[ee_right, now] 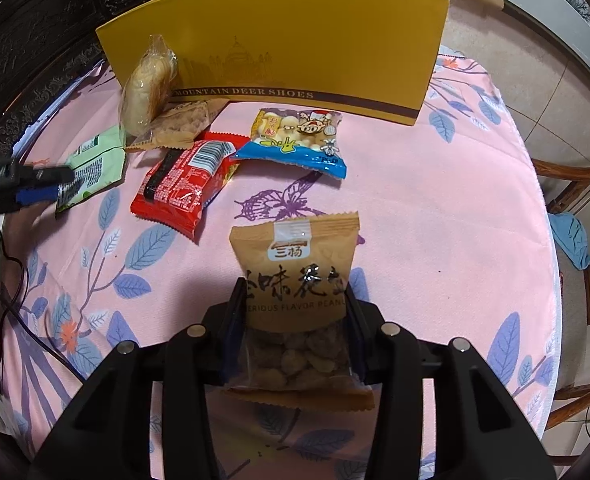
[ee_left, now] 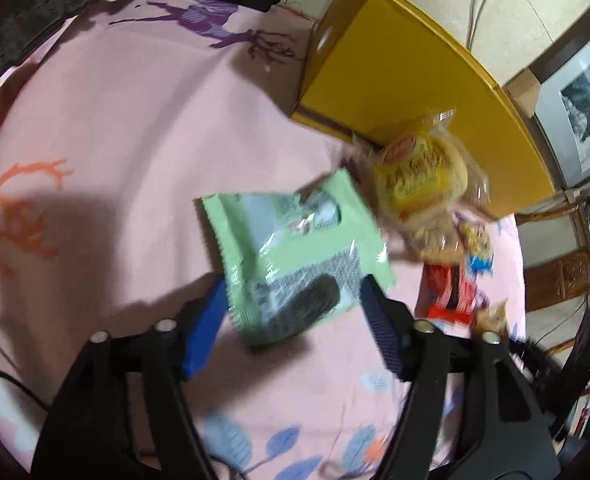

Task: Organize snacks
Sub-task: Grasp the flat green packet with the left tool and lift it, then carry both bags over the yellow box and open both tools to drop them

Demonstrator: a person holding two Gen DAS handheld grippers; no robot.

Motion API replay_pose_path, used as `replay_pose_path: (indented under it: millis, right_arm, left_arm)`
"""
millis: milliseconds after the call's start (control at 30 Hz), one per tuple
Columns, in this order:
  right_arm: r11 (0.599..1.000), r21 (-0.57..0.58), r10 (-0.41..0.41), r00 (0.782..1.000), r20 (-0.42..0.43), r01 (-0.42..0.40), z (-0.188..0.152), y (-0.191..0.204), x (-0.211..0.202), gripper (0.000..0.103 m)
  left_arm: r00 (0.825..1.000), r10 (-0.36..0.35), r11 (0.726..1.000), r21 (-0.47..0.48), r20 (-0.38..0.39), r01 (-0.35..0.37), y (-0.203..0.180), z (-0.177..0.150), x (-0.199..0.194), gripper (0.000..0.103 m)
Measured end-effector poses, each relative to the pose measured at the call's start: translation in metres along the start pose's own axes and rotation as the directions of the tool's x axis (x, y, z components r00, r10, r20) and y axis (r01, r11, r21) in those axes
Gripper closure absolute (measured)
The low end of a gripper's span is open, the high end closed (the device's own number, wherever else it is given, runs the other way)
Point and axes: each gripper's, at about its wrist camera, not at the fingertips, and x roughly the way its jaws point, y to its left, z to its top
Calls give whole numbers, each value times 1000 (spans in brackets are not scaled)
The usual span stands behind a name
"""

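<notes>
Beside red packet (ee_right: 183,190), blue packet (ee_right: 295,140)

Motion-blurred left view, dark fisheye corners

A pink cloth with blue leaves and purple butterflies (ee_right: 435,184) covers the worktop. The tan peanut packet (ee_right: 295,276) has a clear lower window. The yellow cardboard shoe box (ee_right: 295,40) carries a brown band.

Two wrist views over one table

Left view looks close down at the pink tablecloth (ee_left: 115,128), facing the yellow box's (ee_left: 375,60) end; right view faces its long side (ee_right: 295,40). Both share the green packet (ee_left: 291,256) (ee_right: 95,160).
</notes>
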Motion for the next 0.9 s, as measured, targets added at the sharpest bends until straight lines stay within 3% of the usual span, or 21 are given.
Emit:
replay_pose_path:
  millis: [33,133,200,233,267,400,467,633,700,767,833,867,900]
  right_arm:
    - [1000,1,1,1000,-1,-1,0,0,0,57]
    - [1000,1,-2,1000,-1,2,0,0,0,57]
    - [1000,5,-3,1000,2,3,0,1,0,57]
    - [1000,8,-3,1000,3,3,0,1,0,57]
    - [1000,10,-4,1000,5,4,0,1,0,57]
    - [1000,9,-10,1000,7,10,-1,2,0,57]
    - [1000,7,-11,1000,8,10,-1,2,0,57]
    - [1000,6,-6,1000,5,6,-1,1,0,57]
    - [1000,8,-4,1000,4,4,0,1,0,57]
    - [1000,9,-4,1000,6,4,-1,0,0,57]
    - [1000,13,-2,1000,7,2,-1,0,0,57]
    - [1000,13,-2,1000,6,2,-1,0,0,57]
    - [1000,12,-1,1000,5,1,-1,0,0,57]
  left_arm:
    - [1000,-19,1000,-18,5,19,-1,5,3,25]
    - [996,-91,995,-45,-4,91,-5,20,14,27]
    - [993,-116,993,-5,-1,116,-15,22,15,49]
    - [993,-116,993,26,4,116,-20,22,15,71]
    - [991,-136,989,60,3,136,-25,20,13,87]
    - [982,-186,975,130,20,182,-45,10,1,90]
    - [976,-216,970,112,-3,215,-49,7,3,90]
    - [981,-190,980,42,-40,192,-50,8,26,87]
    - [976,-212,977,-2,-47,212,-51,13,34,81]
    - [970,-237,971,-21,-55,236,-55,19,43,66]
    - [969,-239,971,-4,-57,239,-62,22,49,70]
    - [973,-227,973,46,-39,228,-70,23,49,85]
    - [976,-216,971,97,-25,217,-77,24,47,85]
